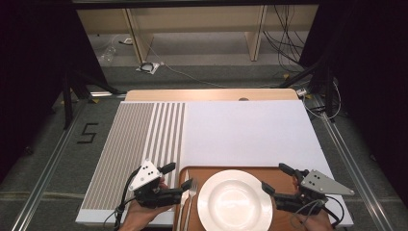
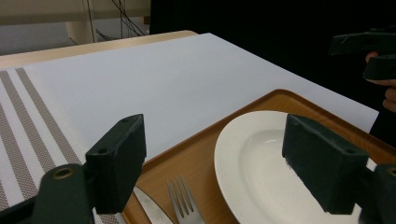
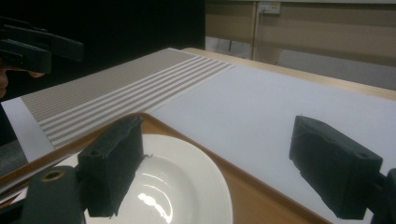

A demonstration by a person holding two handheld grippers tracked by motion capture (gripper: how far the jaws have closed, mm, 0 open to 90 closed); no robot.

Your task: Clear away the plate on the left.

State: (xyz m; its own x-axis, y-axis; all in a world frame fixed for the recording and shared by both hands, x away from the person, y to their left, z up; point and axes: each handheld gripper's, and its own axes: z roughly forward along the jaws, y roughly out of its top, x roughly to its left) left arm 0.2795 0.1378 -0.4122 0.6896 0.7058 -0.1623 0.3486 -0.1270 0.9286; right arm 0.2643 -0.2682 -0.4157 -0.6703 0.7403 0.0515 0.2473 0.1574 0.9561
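Fork (image 1: 192, 188) beside white plate (image 1: 235, 200) on wooden tray (image 1: 276, 175); thin, stiff, probably slippery metal, best pinched across its handle; left gripper (image 1: 180, 181) and right gripper (image 1: 277, 178) both spread, empty.

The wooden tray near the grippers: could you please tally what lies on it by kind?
Plate: 1
Fork: 1
Knife: 1
Total: 3 things on the wooden tray
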